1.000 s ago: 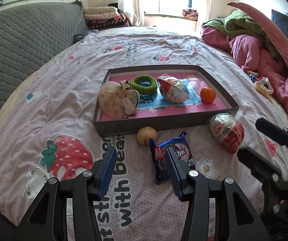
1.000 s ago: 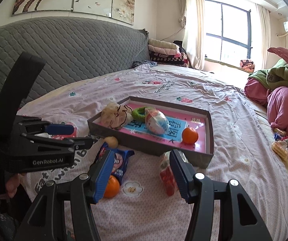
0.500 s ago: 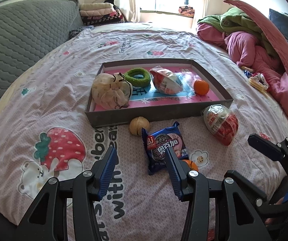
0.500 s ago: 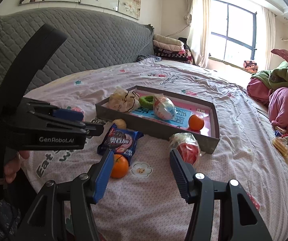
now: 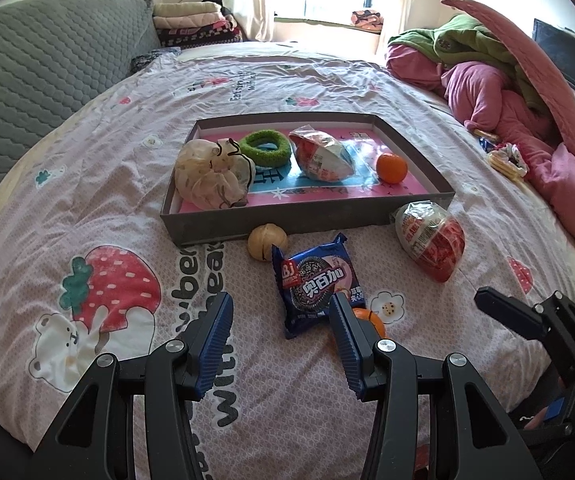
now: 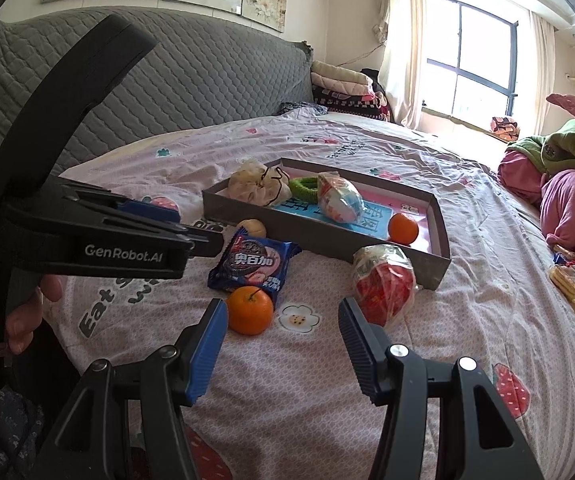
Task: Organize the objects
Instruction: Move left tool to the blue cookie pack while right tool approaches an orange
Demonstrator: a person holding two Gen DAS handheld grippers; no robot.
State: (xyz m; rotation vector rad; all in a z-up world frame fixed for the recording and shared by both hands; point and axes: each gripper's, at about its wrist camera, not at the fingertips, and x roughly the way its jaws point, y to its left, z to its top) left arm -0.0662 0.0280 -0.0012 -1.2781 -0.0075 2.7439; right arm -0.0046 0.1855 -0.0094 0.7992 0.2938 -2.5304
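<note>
Approach step: both sets of fingers parted, nothing held.
Loose orange (image 6: 249,309) lies just beyond the right gripper (image 6: 279,344)'s left finger; next: centre, close, carry to tray (image 6: 438,268).

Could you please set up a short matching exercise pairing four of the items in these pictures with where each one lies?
Items:
1. green ring
2. blue cookie packet
3. red and white snack bag
4. walnut-like ball

Places:
A. on the bedspread at the box's near right corner
B. inside the box, beside the mesh pouch
C. on the bedspread against the box's near wall
D. on the bedspread, nearer than the ball, next to a loose orange

Pairs: 1-B, 2-D, 3-A, 4-C
</note>
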